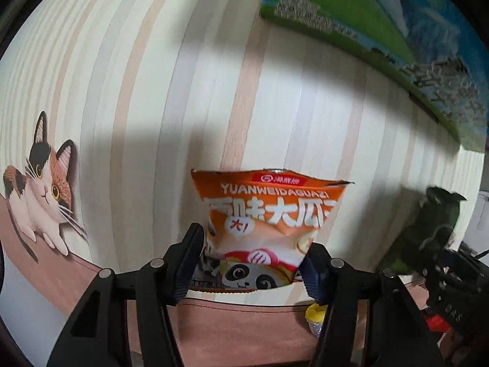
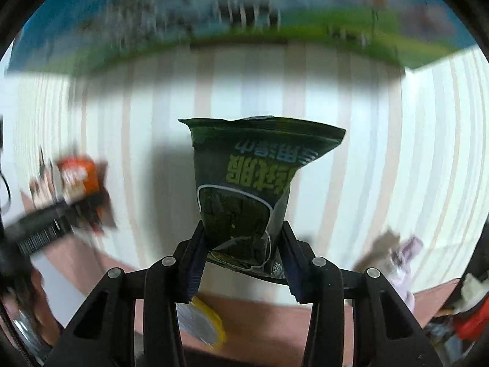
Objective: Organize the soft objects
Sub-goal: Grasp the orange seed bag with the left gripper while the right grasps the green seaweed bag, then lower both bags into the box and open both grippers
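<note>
The orange snack bag (image 1: 269, 229) says "YUANWEIDAGUAZI" in white letters near its top. Under that are big white Chinese words (partly cut off by the crumpled sides) and a small red "大!". The dark green snack bag (image 2: 250, 189) has yellow-green Chinese words, upside down, too blurry to read.

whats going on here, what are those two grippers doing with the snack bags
A person is sorting snack packets with a handheld gripper in each hand. The left gripper is clamped on an orange snack bag, and the right gripper is clamped on a dark green seaweed bag, both above a striped table mat.
</note>
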